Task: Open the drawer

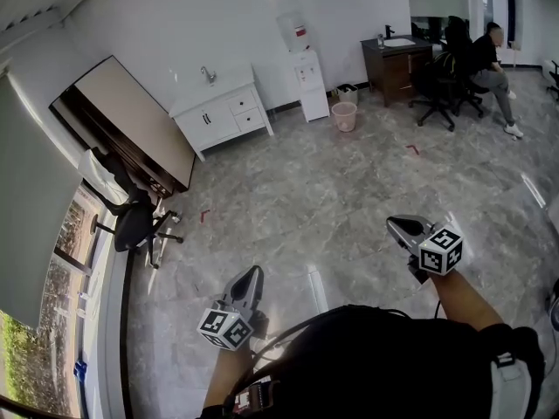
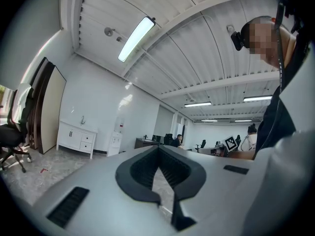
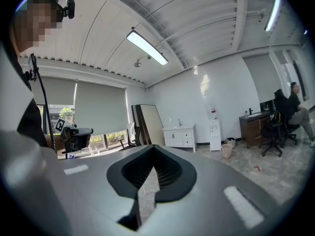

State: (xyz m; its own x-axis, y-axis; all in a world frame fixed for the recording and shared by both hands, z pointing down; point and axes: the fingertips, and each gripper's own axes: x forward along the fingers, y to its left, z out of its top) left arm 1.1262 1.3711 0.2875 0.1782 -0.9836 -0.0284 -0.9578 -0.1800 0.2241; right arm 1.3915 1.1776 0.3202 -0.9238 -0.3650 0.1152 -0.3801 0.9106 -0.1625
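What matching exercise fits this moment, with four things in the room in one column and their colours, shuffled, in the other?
Things:
1. sink cabinet with drawers
2. waste bin
3. desk at the far wall, beside the seated person
4. swivel chair by the window

Colours:
A. black
B. pink
C. white
D. dark brown

Pairs: 1-C, 2-B, 3-D, 4-A
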